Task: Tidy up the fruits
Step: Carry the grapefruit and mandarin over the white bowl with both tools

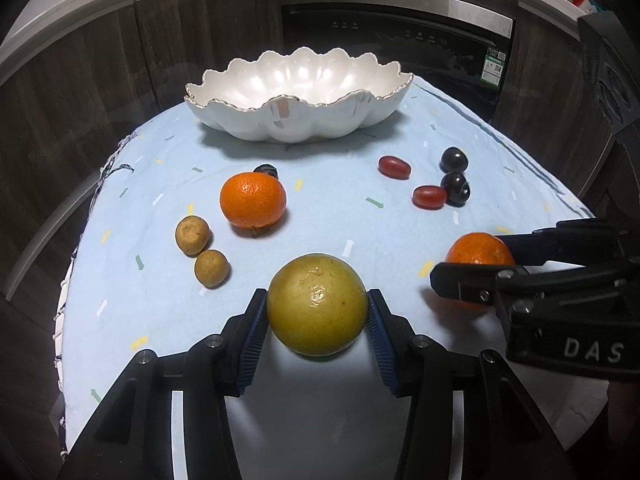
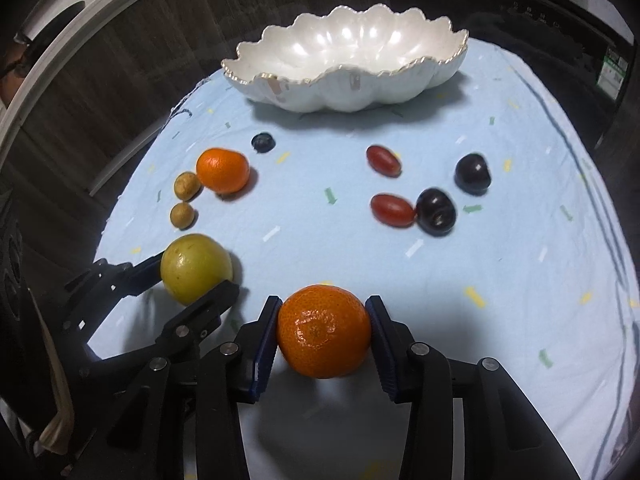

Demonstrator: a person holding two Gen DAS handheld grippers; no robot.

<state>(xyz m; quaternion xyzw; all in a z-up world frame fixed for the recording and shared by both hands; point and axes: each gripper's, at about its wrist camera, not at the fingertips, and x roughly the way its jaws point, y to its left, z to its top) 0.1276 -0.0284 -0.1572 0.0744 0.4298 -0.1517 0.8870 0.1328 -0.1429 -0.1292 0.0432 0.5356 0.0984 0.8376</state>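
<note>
A yellow-green round fruit (image 1: pixel 317 312) rests on the light blue cloth, and my left gripper (image 1: pixel 317 296) is shut on it, a blue pad pressing each side. From the right wrist the same fruit (image 2: pixel 194 266) shows at the left between the left gripper (image 2: pixel 196 272) fingers. My right gripper (image 2: pixel 323 304) is shut on an orange tangerine (image 2: pixel 324 332), pads against both flanks. That tangerine (image 1: pixel 476 250) and the right gripper (image 1: pixel 476 260) also appear at the right edge of the left wrist view. A white scalloped bowl (image 1: pixel 298 120) stands empty at the far side.
On the cloth lie a second tangerine (image 1: pixel 253 199), two small brown fruits (image 1: pixel 192 235), two red oblong fruits (image 1: pixel 394 167), two dark plums (image 1: pixel 453 159) and a small dark berry (image 1: pixel 266 169). The table edge curves close on the left. Dark cabinets and an appliance stand behind.
</note>
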